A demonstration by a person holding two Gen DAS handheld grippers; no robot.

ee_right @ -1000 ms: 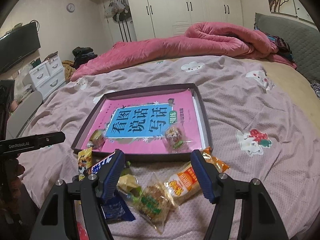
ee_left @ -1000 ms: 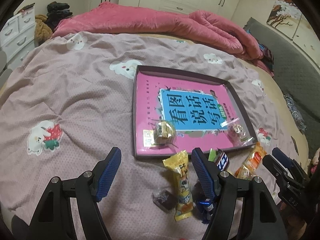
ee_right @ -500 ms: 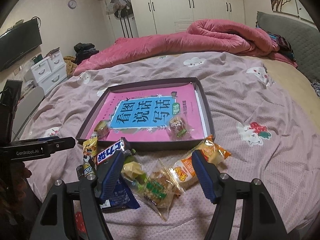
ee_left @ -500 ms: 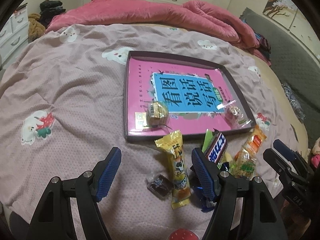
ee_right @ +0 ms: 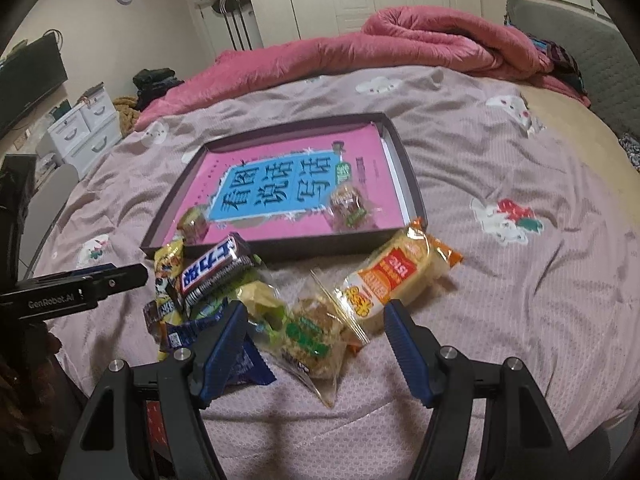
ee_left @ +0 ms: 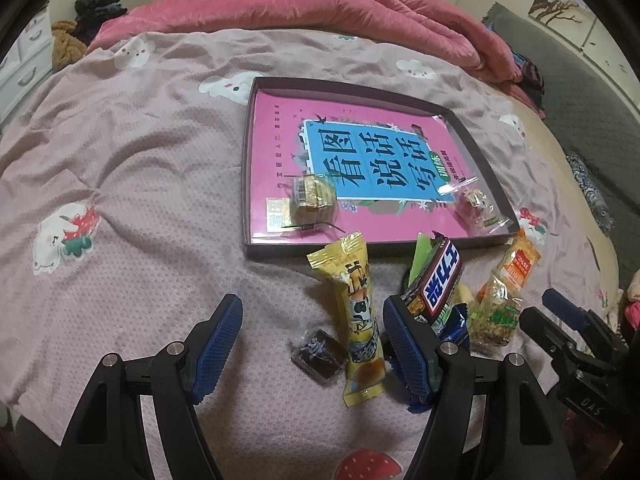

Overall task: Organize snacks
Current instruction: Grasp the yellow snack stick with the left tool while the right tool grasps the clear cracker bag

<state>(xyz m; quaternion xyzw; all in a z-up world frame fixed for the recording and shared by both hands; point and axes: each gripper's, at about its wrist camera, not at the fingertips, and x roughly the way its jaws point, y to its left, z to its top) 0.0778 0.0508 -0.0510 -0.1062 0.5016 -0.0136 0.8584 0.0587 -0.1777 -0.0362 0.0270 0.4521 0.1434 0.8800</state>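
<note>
— Both cameras now sit lower and nearer the pile of snacks than a second ago; the left gripper (ee_left: 312, 344) has sunk toward the bedspread (ee_left: 132, 216), and the tray (ee_left: 246, 184) shows higher in its view.

— What does the tray hold?

— A pink book (ee_left: 360, 160) covers its floor. On the book lie two wrapped sweets: a gold one (ee_left: 312, 200) near the tray's front left corner and a clear-wrapped one (ee_left: 476, 204) near the front right corner. The rest of the book is bare.

— And the other snacks?

— They lie on the bedspread just outside the tray's front rim: a yellow packet (ee_left: 356, 312), a small dark sweet (ee_left: 318, 354), a chocolate bar (ee_right: 214, 270), a blue wrapper (ee_right: 240, 360), a clear bag of crisps (ee_right: 316, 340) and an orange cake packet (ee_right: 396, 276).

— The jaws?

— The left gripper stands wide open, holding nothing, with the yellow packet and dark sweet between its fingers. The right gripper (ee_right: 314, 342) is also open and empty, over the clear bag.

— Room to move?

— Left of the tray the bedspread is open to its edge; a pink quilt (ee_right: 400, 48) lies bunched along the far side.
</note>
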